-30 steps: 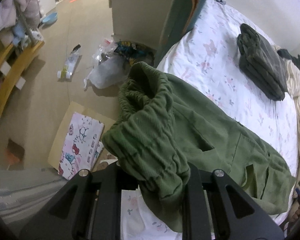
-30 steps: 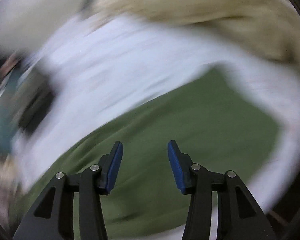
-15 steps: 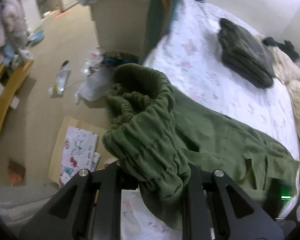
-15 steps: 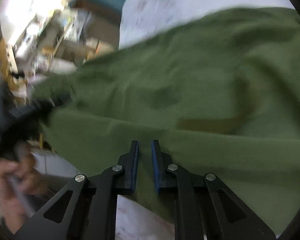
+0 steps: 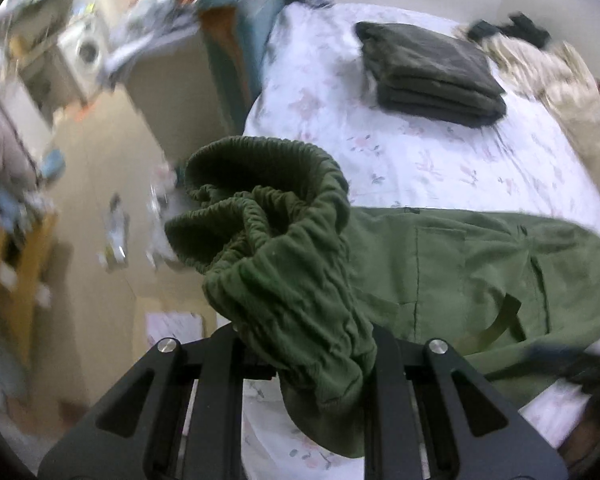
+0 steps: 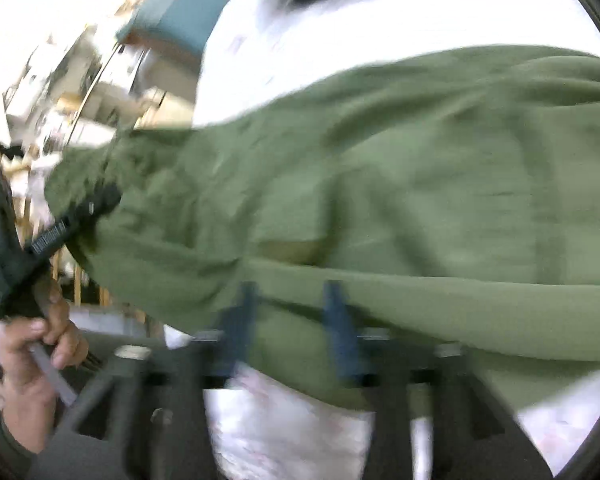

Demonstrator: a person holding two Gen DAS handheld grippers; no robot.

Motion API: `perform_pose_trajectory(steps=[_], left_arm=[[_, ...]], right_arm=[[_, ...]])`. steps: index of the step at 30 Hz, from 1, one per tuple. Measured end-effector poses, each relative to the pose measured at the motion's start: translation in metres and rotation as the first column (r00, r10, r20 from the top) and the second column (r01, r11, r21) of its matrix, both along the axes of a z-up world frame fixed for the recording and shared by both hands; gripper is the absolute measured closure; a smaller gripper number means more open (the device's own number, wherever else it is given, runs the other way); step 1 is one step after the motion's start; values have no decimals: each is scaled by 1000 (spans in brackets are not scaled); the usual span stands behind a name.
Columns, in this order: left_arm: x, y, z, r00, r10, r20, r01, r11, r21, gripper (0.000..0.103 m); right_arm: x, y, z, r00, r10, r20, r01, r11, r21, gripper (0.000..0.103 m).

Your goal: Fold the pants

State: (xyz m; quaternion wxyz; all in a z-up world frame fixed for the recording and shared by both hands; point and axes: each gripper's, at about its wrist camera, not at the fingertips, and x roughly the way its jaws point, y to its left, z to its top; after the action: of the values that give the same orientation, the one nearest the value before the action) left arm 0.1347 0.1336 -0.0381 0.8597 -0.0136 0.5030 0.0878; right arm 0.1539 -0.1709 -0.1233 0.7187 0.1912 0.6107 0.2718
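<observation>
Gripping the bunched waistband of the green pants (image 5: 440, 276) at the bed (image 5: 420, 160) edge, left tongs (image 5: 304, 364) are clamped; right tongs (image 6: 290, 328) stand parted over a leg fold.

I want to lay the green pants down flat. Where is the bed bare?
Bare floral bed sheet lies between the green pants and the folded dark pants. Crowded: cream bedding at the right edge, and the left hand-held gripper clamping the waistband.
</observation>
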Motion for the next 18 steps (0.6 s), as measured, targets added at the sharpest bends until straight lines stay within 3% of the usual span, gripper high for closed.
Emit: perform_pose_trajectory(steps=[4,7,9,11,14,16,18], left_arm=[[1,-65,10,989,-145,30,138,976,169,88],[-2,-137,-1,951,-308,-9,298,910,290,87],[-7,-185,-20,905,-421,-66,417,845,333,87],[-12,-224,-44,865,-483,-135,498,798,340,87],[-18,-260,-87,792,-548,-268,610,731,305,81],[-20,-263,-98,773,-558,-302,632,720,288,74],[-23,-257,-93,759,-583,-289,647,725,235,55]], right_arm=[[-1,-91,22,986,-160,55,162,986,-36,32],[-10,-148,23,950,-302,86,309,946,-98,32],[-16,-183,25,904,-416,103,426,897,-116,32],[-11,-207,20,861,-506,51,508,860,-50,32],[-4,-213,7,839,-544,-24,544,839,4,32],[1,-204,0,843,-535,-59,537,843,18,32],[5,-193,-4,854,-515,-81,517,855,20,32]])
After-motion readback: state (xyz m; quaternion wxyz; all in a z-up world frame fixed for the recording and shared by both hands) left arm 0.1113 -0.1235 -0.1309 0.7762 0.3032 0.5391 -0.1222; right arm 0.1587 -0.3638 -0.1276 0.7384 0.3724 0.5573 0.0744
